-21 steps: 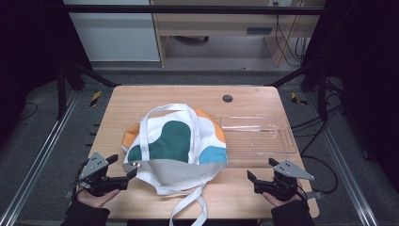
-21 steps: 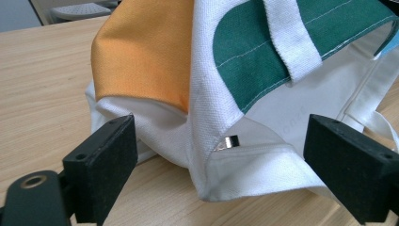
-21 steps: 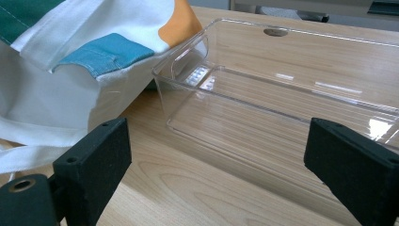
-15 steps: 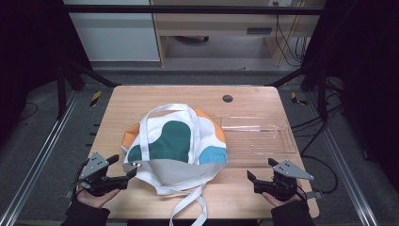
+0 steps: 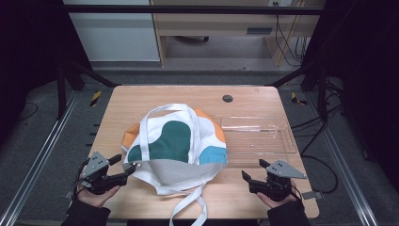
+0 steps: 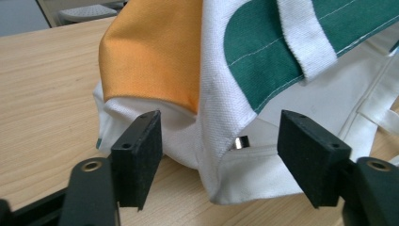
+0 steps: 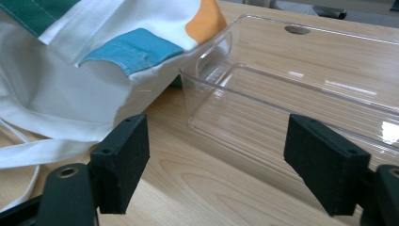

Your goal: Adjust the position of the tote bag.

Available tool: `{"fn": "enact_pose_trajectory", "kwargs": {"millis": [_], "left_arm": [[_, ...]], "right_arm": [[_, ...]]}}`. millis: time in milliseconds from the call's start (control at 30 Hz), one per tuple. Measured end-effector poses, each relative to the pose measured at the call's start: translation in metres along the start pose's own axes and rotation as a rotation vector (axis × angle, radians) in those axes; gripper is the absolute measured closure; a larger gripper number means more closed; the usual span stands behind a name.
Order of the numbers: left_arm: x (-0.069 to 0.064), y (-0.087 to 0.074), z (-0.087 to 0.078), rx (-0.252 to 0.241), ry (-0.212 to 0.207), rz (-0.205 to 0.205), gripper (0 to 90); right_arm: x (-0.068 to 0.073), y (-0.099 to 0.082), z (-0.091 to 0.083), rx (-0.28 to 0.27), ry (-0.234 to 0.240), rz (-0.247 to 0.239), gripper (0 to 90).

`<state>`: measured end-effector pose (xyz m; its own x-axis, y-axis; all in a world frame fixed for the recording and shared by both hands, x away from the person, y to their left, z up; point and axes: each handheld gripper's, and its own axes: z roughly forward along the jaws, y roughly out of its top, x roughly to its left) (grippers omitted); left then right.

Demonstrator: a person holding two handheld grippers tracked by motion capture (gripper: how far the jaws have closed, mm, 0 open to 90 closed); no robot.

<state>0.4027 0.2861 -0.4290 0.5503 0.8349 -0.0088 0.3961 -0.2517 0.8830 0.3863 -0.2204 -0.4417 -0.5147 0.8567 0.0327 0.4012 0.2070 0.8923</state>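
1. Your left gripper (image 5: 126, 170) sits at the near left corner of the bag (image 5: 176, 146). Its jaws are wide and grip nothing. In the left gripper view the bag corner (image 6: 221, 155) lies between the 2 pads (image 6: 139, 157), but they do not press on it.

2. Your right gripper (image 5: 251, 175) waits near the right edge of the table (image 5: 141, 96). Its jaws are wide too, and nothing is between them. The right gripper view looks at bare wood, with the bag to one side and the clear tray (image 7: 301, 94) to the other.

3. The bag lies flat in the middle of the table, mouth toward you. Its far right side rests against the tray (image 5: 263, 136). The long straps (image 5: 188, 207) trail off the near edge.

4. The step looks like taking hold of the bag's near edge. Slide the left gripper in a bit more, so the pads reach past the thick seam.

5. Try to pinch just the top layer, if you want the mouth to open. Close slowly.

6. A small metal bit (image 6: 241, 141) shows in the seam. Keep the pads off it, or they may slip.

7. Bring the right gripper to the near right corner of the bag. Stay clear of the tray and the straps.
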Motion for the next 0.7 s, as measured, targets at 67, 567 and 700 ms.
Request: {"fn": "enact_pose_trajectory", "kwargs": {"millis": [67, 567, 700], "left_arm": [[0.0, 0.0, 0.001, 0.001, 0.001, 0.0, 34.1], [0.0, 0.0, 0.004, 0.02, -0.008, 0.008, 54.7], [0.0, 0.0, 0.005, 0.023, -0.012, 0.005, 60.2]], "right_arm": [[0.004, 0.001, 0.001, 0.005, 0.012, 0.0, 25.1], [0.033, 0.013, 0.014, 0.02, 0.104, -0.02, 40.0], [0.038, 0.015, 0.018, 0.014, 0.107, -0.022, 43.9]]}}
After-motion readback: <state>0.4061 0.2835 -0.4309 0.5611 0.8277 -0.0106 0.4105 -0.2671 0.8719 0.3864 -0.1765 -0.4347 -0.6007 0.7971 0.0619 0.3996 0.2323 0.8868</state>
